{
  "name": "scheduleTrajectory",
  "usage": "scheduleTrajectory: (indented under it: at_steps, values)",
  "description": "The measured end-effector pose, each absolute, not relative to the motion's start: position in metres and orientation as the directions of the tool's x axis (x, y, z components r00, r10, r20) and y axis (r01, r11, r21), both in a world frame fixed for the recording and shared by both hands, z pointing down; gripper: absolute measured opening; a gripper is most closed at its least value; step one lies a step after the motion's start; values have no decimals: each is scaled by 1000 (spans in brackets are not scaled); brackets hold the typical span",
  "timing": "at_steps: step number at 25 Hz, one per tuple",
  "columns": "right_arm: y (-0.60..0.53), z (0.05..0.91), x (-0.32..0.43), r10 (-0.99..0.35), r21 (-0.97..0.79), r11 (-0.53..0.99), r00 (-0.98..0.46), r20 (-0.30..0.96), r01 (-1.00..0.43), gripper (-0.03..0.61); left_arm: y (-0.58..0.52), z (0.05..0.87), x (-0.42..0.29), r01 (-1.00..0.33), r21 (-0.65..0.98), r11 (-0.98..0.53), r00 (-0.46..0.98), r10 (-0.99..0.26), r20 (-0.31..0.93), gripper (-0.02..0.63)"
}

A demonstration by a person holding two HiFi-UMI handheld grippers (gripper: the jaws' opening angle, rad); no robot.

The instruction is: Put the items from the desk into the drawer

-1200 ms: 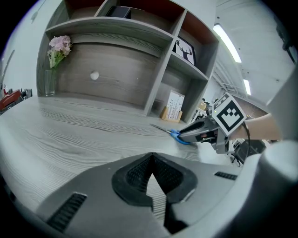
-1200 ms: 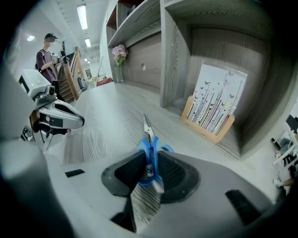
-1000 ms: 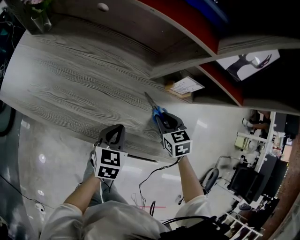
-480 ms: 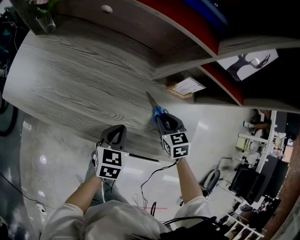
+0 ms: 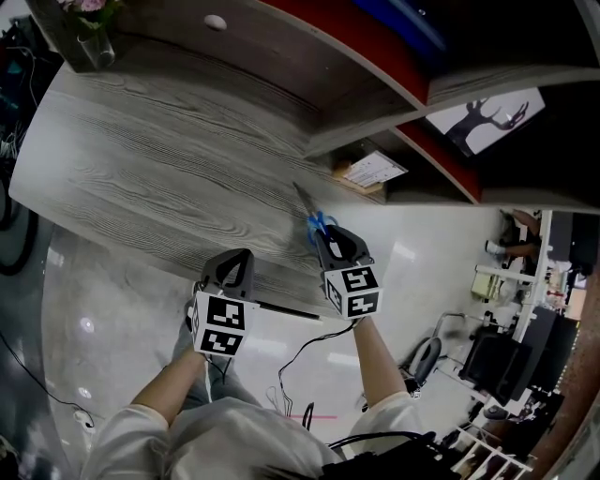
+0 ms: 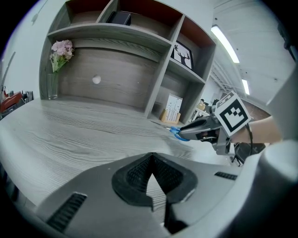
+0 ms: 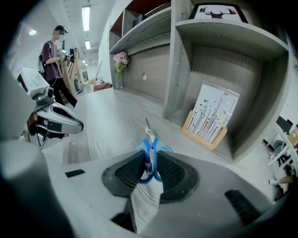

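At centre right of the head view, the right tool (image 5: 323,234) is clamped on the blue handles of the scissors (image 5: 307,204). The blades stick out past the jaws toward the upper left. The right gripper view shows both pads pressing the handle loops (image 7: 150,148). The blade tip is over the grey wood-grain surface (image 5: 169,159); I cannot tell if it is fully clear of it.

At lower centre left, the left tool (image 5: 232,262) sits off the near edge of the surface. Its jaws are together with nothing between them.

How to do this step well, as I judge it:
- The grip is on the loops only, so the blades can swing or droop. Keep the squeeze steady and avoid quick wrist rolls.
- Get the tip clearly off the surface before carrying sideways, or it may drag or catch in the grain.
- Keep the point away from the card holder (image 7: 209,116) in the cubby just beyond it.
- No open drawer shows in any view. A round knob (image 5: 214,21) on the back panel at upper left may belong to one, but I cannot tell.
- The left tool is free, so it is probably the one to open the drawer.
- Lay the scissors flat inside and release only once they are resting.
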State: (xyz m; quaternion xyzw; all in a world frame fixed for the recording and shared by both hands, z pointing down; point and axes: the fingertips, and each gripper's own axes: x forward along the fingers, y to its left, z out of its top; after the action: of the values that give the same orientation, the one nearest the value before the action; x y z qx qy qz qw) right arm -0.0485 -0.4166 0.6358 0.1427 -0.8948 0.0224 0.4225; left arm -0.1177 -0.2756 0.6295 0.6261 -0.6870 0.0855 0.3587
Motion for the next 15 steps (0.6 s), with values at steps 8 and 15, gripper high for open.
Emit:
scheduleTrajectory:
  at_steps: [8,15]
  values:
    - [-408,624,-37,-252,89,954,-605,755,-285,80,-269,619,-108,-927,326,184,47,-806,590,-3]
    - [-397,612,-23,-260,83,950,-612,747,-302,80,-262,611,-97,-933,318,171,51,-809,585,-3]
